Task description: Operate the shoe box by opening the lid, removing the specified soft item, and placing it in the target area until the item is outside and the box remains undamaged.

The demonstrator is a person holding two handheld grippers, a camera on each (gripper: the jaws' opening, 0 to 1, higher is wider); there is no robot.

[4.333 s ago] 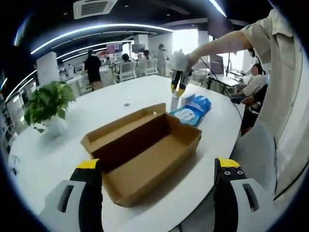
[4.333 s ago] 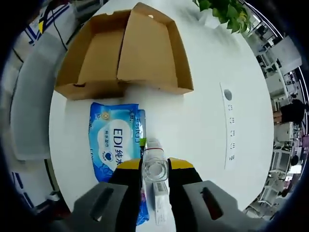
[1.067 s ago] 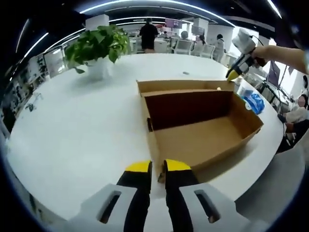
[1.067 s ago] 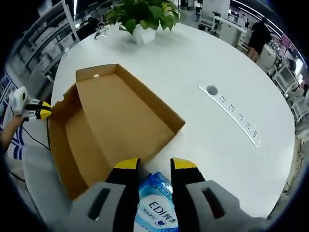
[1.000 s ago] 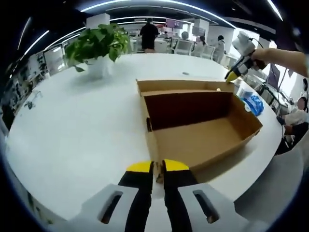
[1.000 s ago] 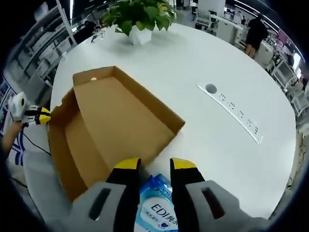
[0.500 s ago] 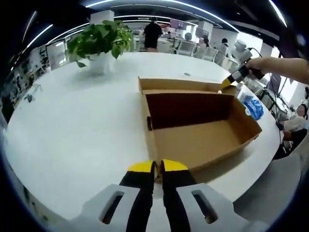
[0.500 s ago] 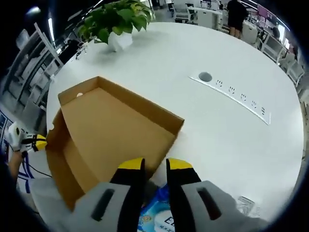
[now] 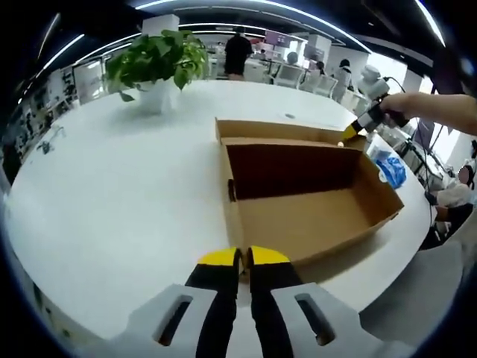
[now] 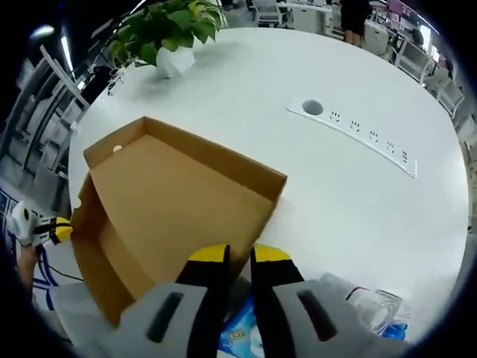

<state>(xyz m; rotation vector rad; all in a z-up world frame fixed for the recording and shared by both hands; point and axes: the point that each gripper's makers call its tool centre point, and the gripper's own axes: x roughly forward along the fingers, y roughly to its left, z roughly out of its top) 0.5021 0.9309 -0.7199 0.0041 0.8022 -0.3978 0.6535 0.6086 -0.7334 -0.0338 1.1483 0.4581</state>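
Both grippers sit at opposite ends of the open shoe box (image 9: 305, 198). Left gripper (image 9: 238, 259) has its yellow-tipped jaws nearly together, pinching the near end wall of the box. Right gripper (image 10: 238, 257) has its jaws drawn close at the edge of the opened lid (image 10: 182, 198); whether they grip the cardboard cannot be told. In the left gripper view it shows at the box's far right corner. The blue wet-wipes pack (image 10: 242, 335) lies on the white table (image 10: 358, 201) outside the box, just under the right gripper, beside a clear plastic packet (image 10: 376, 304). A potted plant (image 9: 153, 63) stands far left.
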